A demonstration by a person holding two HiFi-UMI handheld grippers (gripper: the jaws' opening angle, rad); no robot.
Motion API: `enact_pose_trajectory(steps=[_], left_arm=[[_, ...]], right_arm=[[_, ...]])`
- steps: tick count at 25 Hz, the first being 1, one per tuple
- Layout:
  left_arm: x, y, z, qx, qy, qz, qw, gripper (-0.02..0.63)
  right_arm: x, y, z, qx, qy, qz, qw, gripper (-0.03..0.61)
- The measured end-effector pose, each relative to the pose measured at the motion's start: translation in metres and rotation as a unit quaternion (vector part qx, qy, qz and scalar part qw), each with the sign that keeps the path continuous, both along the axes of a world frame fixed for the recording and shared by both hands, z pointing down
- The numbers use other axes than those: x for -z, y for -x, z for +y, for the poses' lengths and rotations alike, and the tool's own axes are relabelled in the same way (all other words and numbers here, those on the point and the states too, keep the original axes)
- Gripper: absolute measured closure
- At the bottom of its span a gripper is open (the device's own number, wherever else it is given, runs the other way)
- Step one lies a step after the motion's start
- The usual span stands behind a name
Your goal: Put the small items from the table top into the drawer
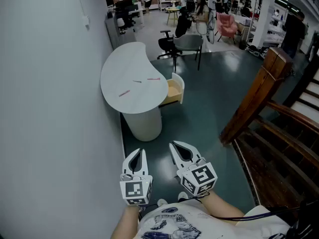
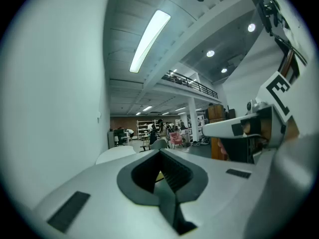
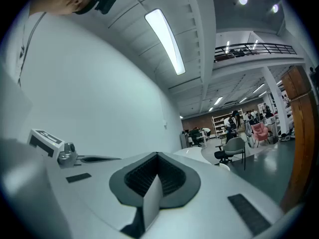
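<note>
Left hand-held gripper [image 1: 141,153]: clenched, the two jaw tips meeting, nothing between them. It touches nothing and sits low at the near edge of the scene, over the dark floor [image 1: 199,118].

Right hand-held gripper [image 1: 175,145]: also clenched, jaws pressed together along the seam, empty. It sits just right of the left one, the two apart from each other.

Each carries a marker cube; the left cube [image 1: 135,190] and the right cube [image 1: 199,178] show black-and-white square patterns, not letters I can read. Print on my shirt [image 1: 167,225] is too small to read.

Task things: three thin pink sticks lie on the white table [image 1: 124,63], well beyond both jaws, one at the near left [image 1: 124,92], one in the middle [image 1: 137,81], one to the right [image 1: 153,78]. What kind of sticks I cannot tell. The table stands against the left wall. Its drawer [image 1: 175,89] is pulled open on the right side, its pale wood interior showing.

A wooden stair rail [image 1: 254,96] runs along the right.
</note>
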State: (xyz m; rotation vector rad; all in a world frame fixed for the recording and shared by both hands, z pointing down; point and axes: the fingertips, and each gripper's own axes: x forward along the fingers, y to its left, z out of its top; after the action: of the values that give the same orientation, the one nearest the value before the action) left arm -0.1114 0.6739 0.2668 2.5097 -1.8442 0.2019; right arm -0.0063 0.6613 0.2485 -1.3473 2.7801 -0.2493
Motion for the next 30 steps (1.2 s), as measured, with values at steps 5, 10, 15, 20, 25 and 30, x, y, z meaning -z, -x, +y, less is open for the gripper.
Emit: enact_pose_trajectory(steps=[5, 10, 15, 20, 25, 30], left_arm=[[0.002, 0.001, -0.014, 0.009, 0.0, 0.003, 1.0, 0.591], [-0.007, -0.005, -0.026, 0.016, 0.011, 0.008, 0.9998, 0.591], [-0.015, -0.015, -0.041, 0.024, 0.028, 0.015, 0.9992, 0.591], [-0.021, -0.031, -0.051, 0.037, 0.026, 0.0, 0.999, 0.591], [-0.028, -0.048, -0.056, 0.043, 0.029, -0.001, 0.9986, 0.591], [-0.029, -0.06, -0.067, 0.037, 0.03, -0.008, 0.9988, 0.591]], right_arm=[[-0.007, -0.002, -0.016, -0.01, 0.015, 0.009, 1.0, 0.558], [-0.016, -0.009, -0.032, -0.004, 0.026, 0.008, 1.0, 0.558], [-0.02, -0.021, -0.046, 0.01, 0.035, 0.002, 0.999, 0.558], [-0.033, -0.041, -0.061, 0.018, 0.038, 0.015, 0.999, 0.558], [-0.039, -0.056, -0.067, 0.032, 0.046, 0.0, 0.998, 0.558], [-0.045, -0.063, -0.078, 0.04, 0.055, -0.019, 0.998, 0.558]])
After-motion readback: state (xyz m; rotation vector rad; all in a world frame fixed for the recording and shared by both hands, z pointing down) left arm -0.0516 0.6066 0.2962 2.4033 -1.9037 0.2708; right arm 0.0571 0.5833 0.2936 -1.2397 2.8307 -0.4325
